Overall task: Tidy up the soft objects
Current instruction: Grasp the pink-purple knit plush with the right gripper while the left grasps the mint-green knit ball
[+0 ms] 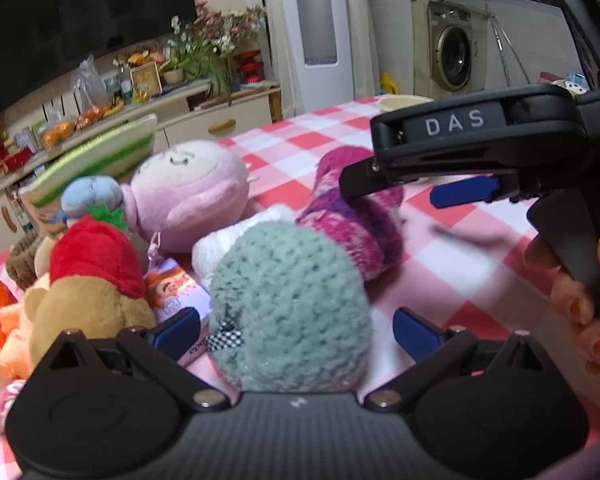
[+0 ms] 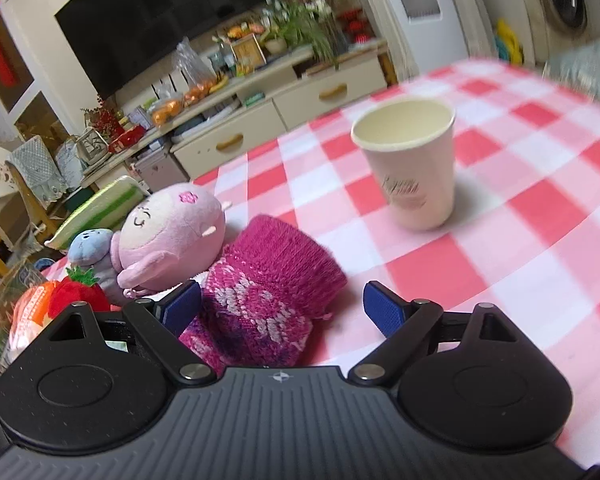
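My left gripper (image 1: 296, 330) is open, its blue pads on either side of a teal knitted piece (image 1: 292, 304) that sits between them without being pinched. Behind it lies a magenta knitted sock (image 1: 360, 224). My right gripper (image 1: 412, 192) hovers over that sock in the left wrist view. In the right wrist view the right gripper (image 2: 282, 308) is open, with the magenta sock (image 2: 268, 292) between its pads, against the left one. A pink plush doll (image 2: 172, 236) and a red strawberry plush (image 2: 80, 292) lie to the left.
A paper cup (image 2: 410, 164) stands upright on the red-and-white checked tablecloth (image 2: 500, 220), right of the sock. A brown bear plush (image 1: 80, 308), a white soft item (image 1: 228, 244) and a green striped cushion (image 1: 100, 160) crowd the left side. A hand (image 1: 580, 300) holds the right gripper.
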